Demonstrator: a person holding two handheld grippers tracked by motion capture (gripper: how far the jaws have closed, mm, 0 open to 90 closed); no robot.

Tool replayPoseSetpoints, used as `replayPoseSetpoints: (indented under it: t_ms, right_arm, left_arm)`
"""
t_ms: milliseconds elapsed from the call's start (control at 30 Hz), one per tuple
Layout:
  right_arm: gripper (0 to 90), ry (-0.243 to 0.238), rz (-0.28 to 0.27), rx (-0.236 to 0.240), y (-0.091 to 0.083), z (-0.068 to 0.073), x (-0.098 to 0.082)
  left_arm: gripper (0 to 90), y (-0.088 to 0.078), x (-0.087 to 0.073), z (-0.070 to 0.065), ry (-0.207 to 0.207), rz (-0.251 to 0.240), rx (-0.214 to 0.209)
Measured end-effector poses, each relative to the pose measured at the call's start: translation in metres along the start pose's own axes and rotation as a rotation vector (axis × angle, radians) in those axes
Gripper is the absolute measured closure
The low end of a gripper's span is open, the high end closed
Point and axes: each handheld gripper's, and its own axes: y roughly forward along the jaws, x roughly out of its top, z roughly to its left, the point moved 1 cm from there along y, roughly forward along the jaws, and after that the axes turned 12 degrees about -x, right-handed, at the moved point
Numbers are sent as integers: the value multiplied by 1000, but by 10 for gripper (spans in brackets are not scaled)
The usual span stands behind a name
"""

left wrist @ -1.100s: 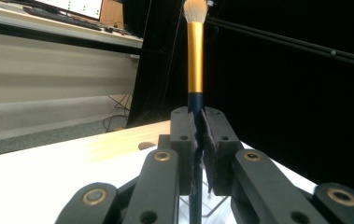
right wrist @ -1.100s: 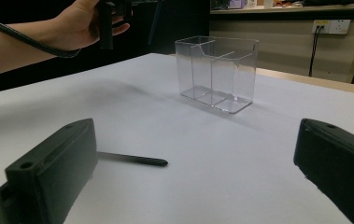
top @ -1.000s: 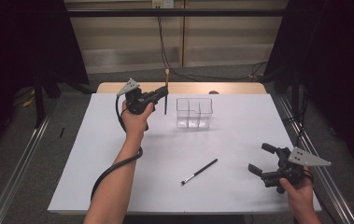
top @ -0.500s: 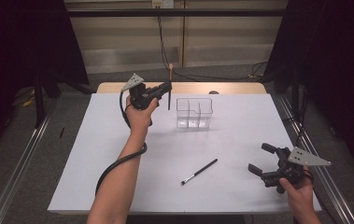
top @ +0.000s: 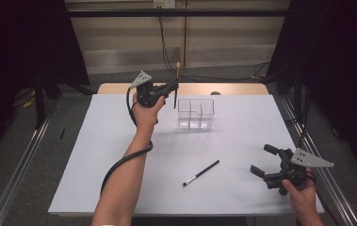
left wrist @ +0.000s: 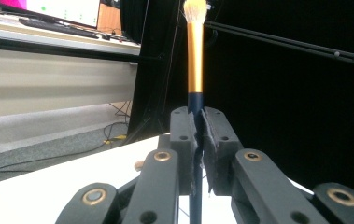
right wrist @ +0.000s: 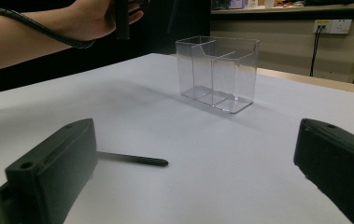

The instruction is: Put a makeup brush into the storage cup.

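Holding the gold-handled makeup brush (top: 176,80) upright — bristles up — the left tool (top: 172,87) was clamped tight on its dark lower shaft, just left of the clear divided organizer (top: 196,113) and above rim height. So the drop lay to the right and down. Right tool (top: 267,161) sat wide and idle near the black brush (top: 200,173) on the tabletop (top: 96,155). No readable labels.

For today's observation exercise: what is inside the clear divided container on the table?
The clear container holds nothing; its compartments look empty through the walls. The gold-handled brush is held upright in the left gripper, outside it.
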Motion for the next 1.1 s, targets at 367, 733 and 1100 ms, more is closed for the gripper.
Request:
replayPoseSetpoints:
  t_ms: [367, 733, 1100]
  right_arm:
    - [0, 2, -1, 0, 0, 0, 0]
    - [0, -1, 0, 3, 0, 0, 0]
    - [0, -2, 0, 5, 1, 0, 0]
  left_arm:
    - [834, 7, 4, 0, 2, -15, -2]
    - [833, 17, 6, -3, 9, -8, -9]
    - [833, 26, 5, -3, 20, 7, -11]
